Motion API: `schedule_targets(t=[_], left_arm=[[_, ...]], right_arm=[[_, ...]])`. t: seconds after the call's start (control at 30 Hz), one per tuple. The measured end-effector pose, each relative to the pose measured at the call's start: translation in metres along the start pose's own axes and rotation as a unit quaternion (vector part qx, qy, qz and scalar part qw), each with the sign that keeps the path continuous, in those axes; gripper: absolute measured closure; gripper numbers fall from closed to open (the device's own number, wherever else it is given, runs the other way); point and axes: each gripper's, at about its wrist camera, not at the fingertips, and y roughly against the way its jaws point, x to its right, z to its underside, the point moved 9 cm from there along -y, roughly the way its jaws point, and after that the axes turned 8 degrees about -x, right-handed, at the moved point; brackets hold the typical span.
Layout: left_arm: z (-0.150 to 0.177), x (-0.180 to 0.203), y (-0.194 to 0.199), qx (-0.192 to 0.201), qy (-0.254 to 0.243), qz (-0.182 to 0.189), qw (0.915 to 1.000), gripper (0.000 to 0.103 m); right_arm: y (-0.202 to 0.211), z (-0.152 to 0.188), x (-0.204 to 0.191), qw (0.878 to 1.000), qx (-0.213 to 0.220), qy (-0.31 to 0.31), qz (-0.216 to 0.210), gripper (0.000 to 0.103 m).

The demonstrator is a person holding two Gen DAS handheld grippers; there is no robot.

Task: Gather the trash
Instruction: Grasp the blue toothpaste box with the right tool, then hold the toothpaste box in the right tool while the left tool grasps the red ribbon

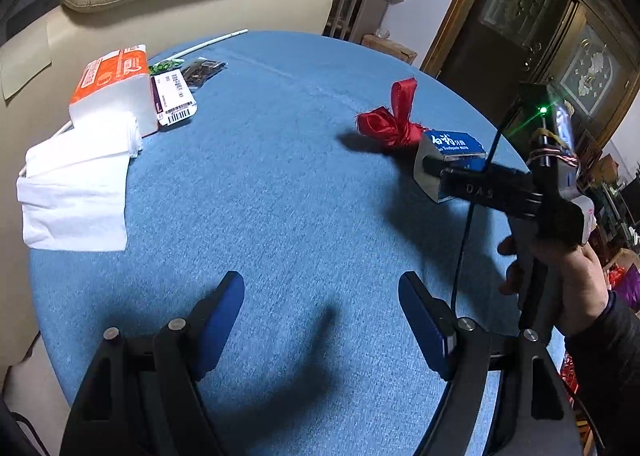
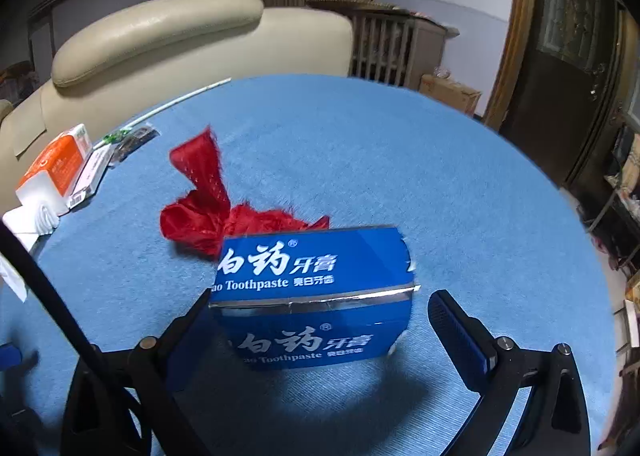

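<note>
Right gripper at the toothpaste box

The toothpaste box (image 2: pixel 312 296) stood on the blue surface (image 2: pixel 440 175) just in front of the red ribbon (image 2: pixel 200 211), between the right gripper's (image 2: pixel 316 320) spread jaws; contact unclear. The left gripper's (image 1: pixel 322 296) jaws hung spread over bare cloth.

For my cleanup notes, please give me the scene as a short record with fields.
table: blue, round
left gripper: open, empty
right gripper: open around the toothpaste box, one finger clear of it
red ribbon: just behind the box
tissue pack: far left edge, loose tissues beside it
</note>
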Motion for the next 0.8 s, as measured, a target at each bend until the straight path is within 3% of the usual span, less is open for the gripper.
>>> schedule_targets(t=[0.03, 0.1, 0.43, 0.6, 0.8], left_arm=[[-0.002, 0.001, -0.001, 0.000, -0.003, -0.002, 1.0000, 0.023], [-0.009, 0.004, -0.003, 0.003, -0.010, -0.006, 0.9999, 0.023], [-0.073, 0.046, -0.033, 0.014, -0.057, -0.006, 0.9983, 0.023], [-0.111, 0.076, -0.063, 0.012, -0.120, -0.002, 0.9927, 0.023], [-0.138, 0.091, -0.103, -0.016, -0.163, 0.001, 0.9865, 0.023]], right_arm=[[-0.003, 0.002, -0.001, 1.000, -0.011, 0.001, -0.014, 0.001], [-0.004, 0.005, -0.001, 1.000, -0.016, -0.004, -0.023, 0.013], [0.033, 0.039, 0.047, 0.996, -0.002, -0.084, -0.041, 0.013], [0.052, 0.059, 0.060, 0.993, 0.004, -0.105, -0.053, 0.013], [0.063, 0.073, 0.063, 0.990, 0.011, -0.119, -0.069, 0.013]])
